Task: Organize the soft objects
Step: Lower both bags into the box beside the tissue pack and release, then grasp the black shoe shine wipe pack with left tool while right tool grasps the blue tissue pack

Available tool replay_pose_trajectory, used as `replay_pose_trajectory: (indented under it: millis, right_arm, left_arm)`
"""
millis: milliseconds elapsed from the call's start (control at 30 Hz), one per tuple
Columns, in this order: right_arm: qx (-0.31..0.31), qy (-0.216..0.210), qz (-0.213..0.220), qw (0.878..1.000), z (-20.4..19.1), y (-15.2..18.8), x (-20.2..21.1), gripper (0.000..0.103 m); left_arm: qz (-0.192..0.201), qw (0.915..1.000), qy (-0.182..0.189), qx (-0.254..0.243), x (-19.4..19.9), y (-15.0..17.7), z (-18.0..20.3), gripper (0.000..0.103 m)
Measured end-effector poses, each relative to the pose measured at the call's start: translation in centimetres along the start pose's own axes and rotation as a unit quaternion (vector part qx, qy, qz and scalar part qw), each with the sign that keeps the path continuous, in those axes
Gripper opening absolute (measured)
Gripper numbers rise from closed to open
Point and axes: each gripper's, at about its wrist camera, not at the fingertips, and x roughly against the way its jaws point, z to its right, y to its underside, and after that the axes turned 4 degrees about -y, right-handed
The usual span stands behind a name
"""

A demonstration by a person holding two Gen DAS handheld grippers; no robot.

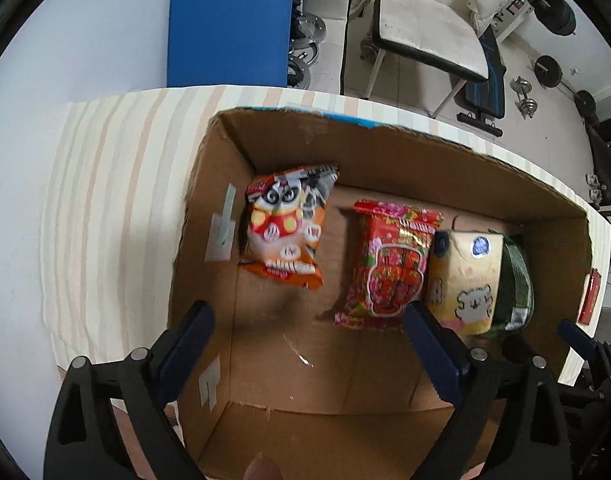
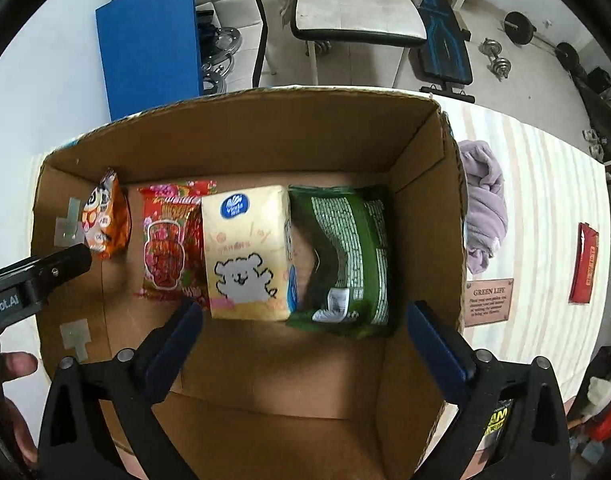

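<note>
The left tongs (image 1: pixel 309 344) hang released above the open cardboard box (image 1: pixel 385 148), their blue-padded fingers (image 1: pixel 189 344) spread wide with nothing between them. The box stands on a table covered by a striped cloth (image 1: pixel 105 200).

Inside the box, starting at the left wall, an orange snack bag (image 2: pixel 105 216) lies on the floor, tipped against that wall. Apart from it, a red floral snack packet (image 2: pixel 169 240) lies flat. Just beside the red packet, and overlapping its right edge, a yellow tissue pack (image 2: pixel 245 252) printed with a white bear sits in the middle of the row. Touching the tissue pack on its right, a green packet (image 2: pixel 345 260) fills the space up to the right wall.

The right tongs (image 2: pixel 305 344) hover released over the near half of the box, fingers wide apart and holding nothing.

Outside the box, to its right on the cloth, a crumpled lilac cloth (image 2: pixel 485 204) lies just beside the box wall. Near it sits a small pink card (image 2: pixel 489 300) reading "GREEN LIFE". Farther right, well apart, a red packet (image 2: pixel 583 264) lies near the table edge.
</note>
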Motion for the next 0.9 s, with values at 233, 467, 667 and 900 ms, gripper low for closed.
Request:
replay_pose_trajectory:
  millis: [233, 467, 667, 900]
  right_arm:
    - [0.004, -0.007, 0.011, 1.000, -0.3, 2.4, 1.7, 0.103]
    - [0.019, -0.019, 0.046, 0.999, -0.4, 5.2, 5.3, 0.103]
    - [0.024, -0.032, 0.075, 0.996, -0.2, 8.2, 8.6, 0.103]
    - [0.026, -0.060, 0.098, 0.993, 0.5, 10.3, 11.7, 0.103]
  left_arm:
    - [0.035, 0.9994, -0.006, -0.001, 2.3, 2.7, 0.5, 0.097]
    - [0.085, 0.9962, -0.016, -0.005, 6.2, 6.8, 1.2, 0.097]
    - [0.103, 0.9946, -0.008, 0.006, 8.4, 9.6, 0.9, 0.097]
    - [0.124, 0.9922, -0.006, 0.010, 11.6, 12.0, 2.0, 0.097]
